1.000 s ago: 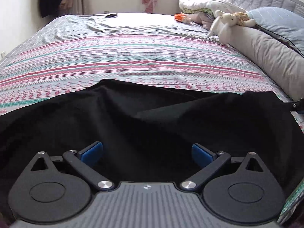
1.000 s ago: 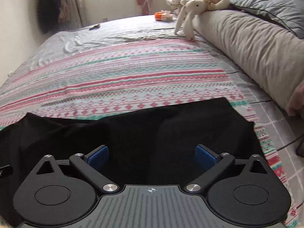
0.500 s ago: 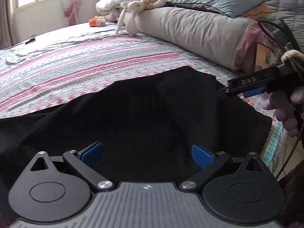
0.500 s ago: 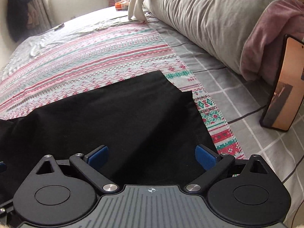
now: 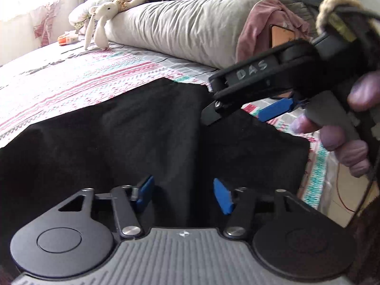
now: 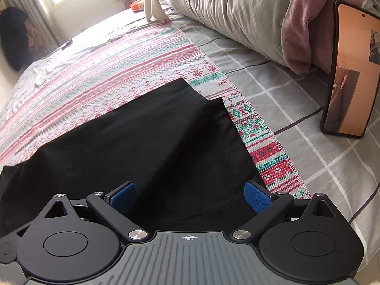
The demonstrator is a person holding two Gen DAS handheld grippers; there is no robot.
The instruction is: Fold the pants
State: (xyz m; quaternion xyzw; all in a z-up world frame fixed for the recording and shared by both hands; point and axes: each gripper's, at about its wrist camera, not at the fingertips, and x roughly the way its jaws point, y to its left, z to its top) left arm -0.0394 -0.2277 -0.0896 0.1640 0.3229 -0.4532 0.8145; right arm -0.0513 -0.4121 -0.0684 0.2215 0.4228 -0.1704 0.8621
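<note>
Black pants [image 5: 142,128] lie flat on a striped patterned blanket on the bed; their hem end shows in the right wrist view [image 6: 166,130]. My left gripper [image 5: 184,193] is open low over the pants, blue pads apart, nothing between them. My right gripper [image 6: 190,196] is open just above the hem end of the pants. The right gripper also shows in the left wrist view [image 5: 247,104], held in a hand over the pants' right edge.
A long grey bolster [image 5: 190,26] with a pink cloth [image 6: 306,23] lies along the right side. A phone [image 6: 351,76] stands propped against it. A stuffed rabbit [image 5: 102,19] and pillows sit at the far end. The striped blanket [image 6: 106,76] extends beyond the pants.
Both grippers have swung right toward the hem end of the pants and moved lower. The left gripper's jaws have narrowed somewhat. The right gripper has come closer into the left view.
</note>
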